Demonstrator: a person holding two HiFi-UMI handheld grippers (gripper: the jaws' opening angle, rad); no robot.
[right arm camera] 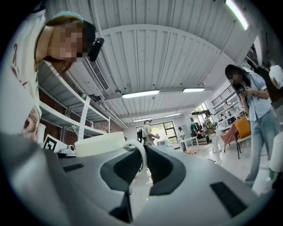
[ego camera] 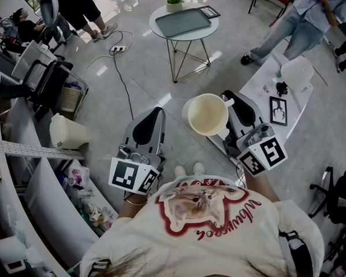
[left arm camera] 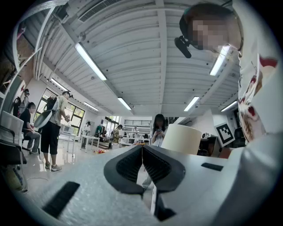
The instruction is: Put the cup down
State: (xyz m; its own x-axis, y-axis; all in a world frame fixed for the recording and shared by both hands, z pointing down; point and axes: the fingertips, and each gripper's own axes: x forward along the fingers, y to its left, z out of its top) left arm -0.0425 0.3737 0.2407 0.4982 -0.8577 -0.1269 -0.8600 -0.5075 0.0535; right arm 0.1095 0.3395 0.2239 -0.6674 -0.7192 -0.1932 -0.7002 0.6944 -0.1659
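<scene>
The right gripper (right arm camera: 143, 152) is clamped on the looped handle (right arm camera: 140, 155) of a cream cup (right arm camera: 99, 143); its jaws stand narrowly apart with the loop pinched between them. In the head view the cup (ego camera: 208, 114) hangs at 9 o'clock of the right gripper (ego camera: 228, 103), mouth up, in the air above the grey floor (ego camera: 164, 94). The left gripper (left arm camera: 142, 148) has its jaws pressed together with nothing between them; it sits at 9 o'clock of the cup, apart from it. A round table (ego camera: 208, 31) carrying a tray (ego camera: 182, 22) stands at 12 o'clock, and a white table (ego camera: 263, 76) at 2 o'clock.
</scene>
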